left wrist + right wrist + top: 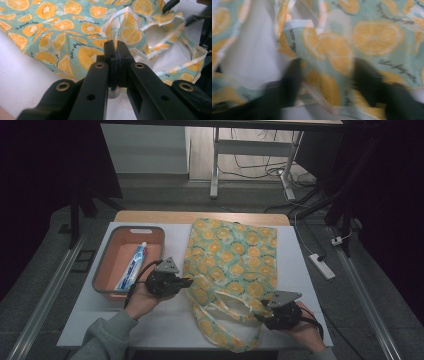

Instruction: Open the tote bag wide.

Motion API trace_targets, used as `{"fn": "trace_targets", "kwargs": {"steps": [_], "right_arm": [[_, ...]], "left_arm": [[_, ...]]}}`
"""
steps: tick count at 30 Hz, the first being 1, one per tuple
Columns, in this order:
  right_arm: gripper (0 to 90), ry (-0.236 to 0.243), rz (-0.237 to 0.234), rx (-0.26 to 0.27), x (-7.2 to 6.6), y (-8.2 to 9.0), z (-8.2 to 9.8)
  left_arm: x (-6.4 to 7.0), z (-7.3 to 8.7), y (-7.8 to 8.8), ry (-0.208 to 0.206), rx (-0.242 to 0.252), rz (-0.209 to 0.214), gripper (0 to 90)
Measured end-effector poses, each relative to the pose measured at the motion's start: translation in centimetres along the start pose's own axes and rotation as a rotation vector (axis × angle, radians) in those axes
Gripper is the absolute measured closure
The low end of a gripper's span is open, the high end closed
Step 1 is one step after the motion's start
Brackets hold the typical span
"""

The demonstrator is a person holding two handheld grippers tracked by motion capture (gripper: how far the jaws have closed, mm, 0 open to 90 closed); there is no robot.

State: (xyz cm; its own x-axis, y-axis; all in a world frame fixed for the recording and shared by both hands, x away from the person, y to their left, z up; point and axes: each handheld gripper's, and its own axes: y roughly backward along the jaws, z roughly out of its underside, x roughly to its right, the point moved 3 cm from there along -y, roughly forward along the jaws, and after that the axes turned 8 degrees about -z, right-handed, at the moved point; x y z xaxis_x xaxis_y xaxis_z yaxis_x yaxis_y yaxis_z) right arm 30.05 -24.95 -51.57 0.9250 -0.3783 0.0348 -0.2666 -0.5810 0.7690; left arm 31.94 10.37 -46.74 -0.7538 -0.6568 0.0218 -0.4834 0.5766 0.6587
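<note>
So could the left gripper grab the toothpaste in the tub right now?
Probably not yet. The left gripper is shut on the orange-print bag, pointing away from the toothpaste. The tub is open-topped and close beside that hand, so after letting go it likely could.

Left claw (117, 51) pinched tight on the orange-print bag's (65, 32) white-trimmed edge

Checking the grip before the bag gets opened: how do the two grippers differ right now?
The left gripper is shut on the bag's rim; the right gripper has jaws apart, with cloth between them. The left one is at the bag's side by the tray, the right one at its near corner. Both point at the bag's mouth.
</note>
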Motion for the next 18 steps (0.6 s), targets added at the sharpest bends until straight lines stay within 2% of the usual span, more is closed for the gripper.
{"fn": "trace_targets", "kwargs": {"steps": [2, 5, 7, 10, 14, 18], "right_arm": [[74.1, -0.007, 0.007, 0.008, 0.4, 0.2, 0.0], [88.2, -0.013, 0.027, 0.037, 0.8, 0.7, -0.1], [89.2, -0.010, 0.039, 0.076, 0.9, 1.3, -0.4], [89.4, 0.019, 0.043, 0.144, 0.4, 2.7, -1.7], [89.4, 0.049, 0.047, 0.270, -0.5, 5.6, -4.2], [89.4, 0.056, 0.069, 0.383, -0.3, 8.4, -6.2]], "left_arm": [[0.0, 0.0, 0.1, 0.002, 0.003, 0.000, 88.3], [-0.2, 0.1, 0.3, 0.006, 0.012, 0.003, 88.3], [-0.3, 0.1, 0.7, 0.011, 0.021, 0.003, 88.3], [-0.4, 0.0, 1.8, 0.016, 0.049, -0.008, 88.3], [-0.4, -0.8, 4.6, 0.015, 0.127, 0.002, 88.3], [-0.3, -1.8, 7.4, 0.007, 0.208, -0.008, 88.3]]}}
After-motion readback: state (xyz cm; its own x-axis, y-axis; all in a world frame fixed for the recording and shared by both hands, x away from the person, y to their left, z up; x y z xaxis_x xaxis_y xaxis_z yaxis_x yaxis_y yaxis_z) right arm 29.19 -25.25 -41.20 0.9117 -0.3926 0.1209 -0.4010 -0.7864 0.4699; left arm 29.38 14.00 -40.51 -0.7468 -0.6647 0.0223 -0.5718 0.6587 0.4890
